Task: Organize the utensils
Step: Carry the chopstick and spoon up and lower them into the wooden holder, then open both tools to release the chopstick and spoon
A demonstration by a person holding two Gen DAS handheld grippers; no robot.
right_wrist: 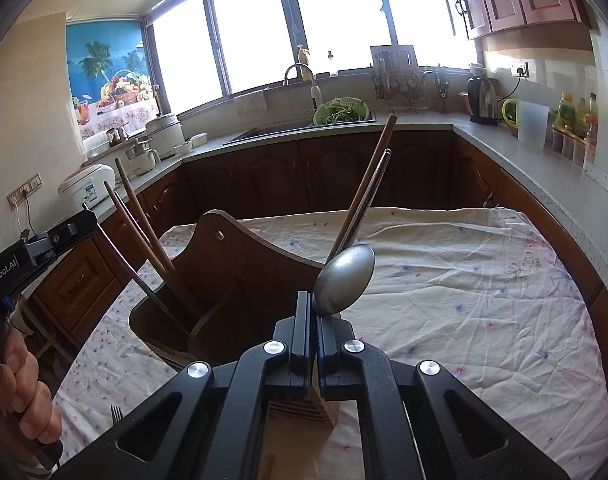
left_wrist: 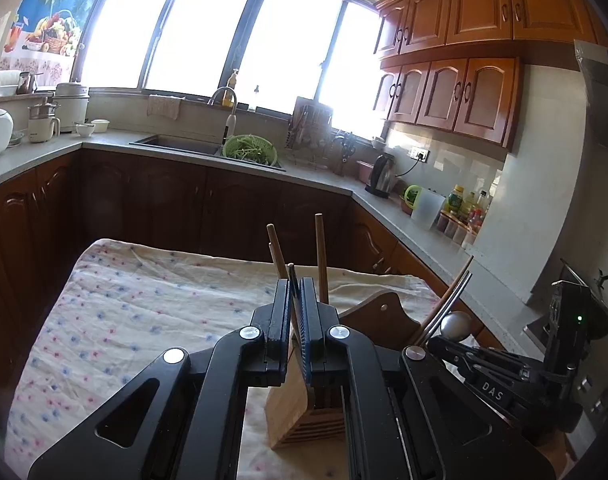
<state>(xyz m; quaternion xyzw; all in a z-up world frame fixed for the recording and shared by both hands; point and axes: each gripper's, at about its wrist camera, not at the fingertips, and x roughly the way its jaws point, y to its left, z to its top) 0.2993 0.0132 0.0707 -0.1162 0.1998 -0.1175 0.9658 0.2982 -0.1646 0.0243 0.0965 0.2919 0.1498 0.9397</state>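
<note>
A wooden utensil holder (right_wrist: 239, 292) stands on the cloth-covered table (right_wrist: 444, 280); it also shows in the left wrist view (left_wrist: 299, 408). Its left compartment holds wooden chopsticks (right_wrist: 143, 224) and a dark utensil; its right side holds more sticks (right_wrist: 368, 184). My right gripper (right_wrist: 312, 304) is shut on the handle of a metal spoon (right_wrist: 346, 278), bowl up, just above the holder. My left gripper (left_wrist: 296, 292) is shut on a thin dark utensil handle (left_wrist: 292, 280) above the holder, next to chopsticks (left_wrist: 322, 256). The left gripper also shows at the left of the right wrist view (right_wrist: 69, 232).
A fork (right_wrist: 117, 414) lies on the cloth at the front left. Kitchen counters (left_wrist: 444, 240) wrap around the table, with a sink, a green colander (left_wrist: 249, 150), a kettle (left_wrist: 382, 176) and bottles. The right gripper (left_wrist: 456, 326) is close on the right.
</note>
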